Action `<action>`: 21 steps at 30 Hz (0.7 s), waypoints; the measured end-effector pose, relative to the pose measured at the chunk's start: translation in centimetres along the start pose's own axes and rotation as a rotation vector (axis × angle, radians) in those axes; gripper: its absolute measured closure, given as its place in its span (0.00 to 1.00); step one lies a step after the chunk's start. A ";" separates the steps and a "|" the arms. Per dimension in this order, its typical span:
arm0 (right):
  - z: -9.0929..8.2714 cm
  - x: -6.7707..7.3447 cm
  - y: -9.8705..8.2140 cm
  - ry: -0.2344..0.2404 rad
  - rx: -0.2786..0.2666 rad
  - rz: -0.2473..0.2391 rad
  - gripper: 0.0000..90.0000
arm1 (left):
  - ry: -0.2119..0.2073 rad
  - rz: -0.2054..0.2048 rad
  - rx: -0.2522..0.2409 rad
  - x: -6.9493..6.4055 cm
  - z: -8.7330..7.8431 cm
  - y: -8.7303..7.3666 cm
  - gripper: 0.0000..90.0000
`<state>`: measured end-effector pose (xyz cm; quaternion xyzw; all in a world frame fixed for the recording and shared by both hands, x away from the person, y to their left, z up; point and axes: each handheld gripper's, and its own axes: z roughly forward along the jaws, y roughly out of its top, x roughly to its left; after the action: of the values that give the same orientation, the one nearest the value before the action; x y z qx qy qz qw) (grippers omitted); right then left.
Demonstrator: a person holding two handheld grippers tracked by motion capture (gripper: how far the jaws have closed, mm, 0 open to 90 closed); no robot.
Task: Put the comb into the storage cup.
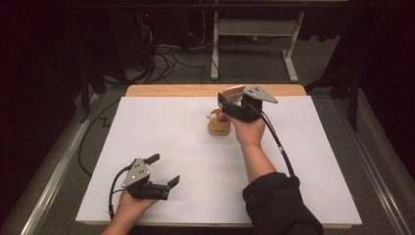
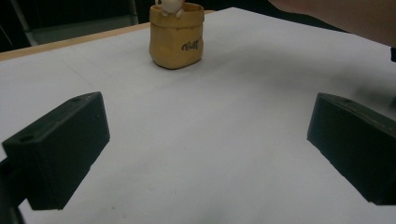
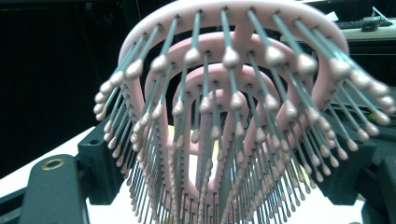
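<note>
A person's right gripper (image 1: 230, 104) clamped a pink vented hairbrush (image 3: 233, 107), its ball-tipped bristles fanning toward the gripper's camera, and held it raised above the far middle of the white table cover (image 1: 161, 142). The brush hung just over a small yellow cup (image 1: 219, 126) with a pale figurine (image 2: 170, 5) peeking from its rim. The left gripper (image 1: 164, 171) rested near the table's near edge, its jaws spread wide and holding nothing.
</note>
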<state>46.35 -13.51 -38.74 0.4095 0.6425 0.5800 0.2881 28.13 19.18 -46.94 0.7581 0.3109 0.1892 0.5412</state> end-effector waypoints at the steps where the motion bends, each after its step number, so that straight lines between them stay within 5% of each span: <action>1: 0.0 0.0 0.0 0.001 0.000 0.000 0.22 | 0.000 0.000 -0.001 0.0 0.0 0.0 0.00; 21: -0.1 -0.6 -0.3 0.004 0.018 0.031 0.22 | -0.005 -0.012 0.009 0.0 0.1 -0.2 0.00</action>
<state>46.49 -14.06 -39.09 0.4210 0.6419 0.5793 0.2741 28.18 19.16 -47.21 0.7591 0.3147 0.1826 0.5397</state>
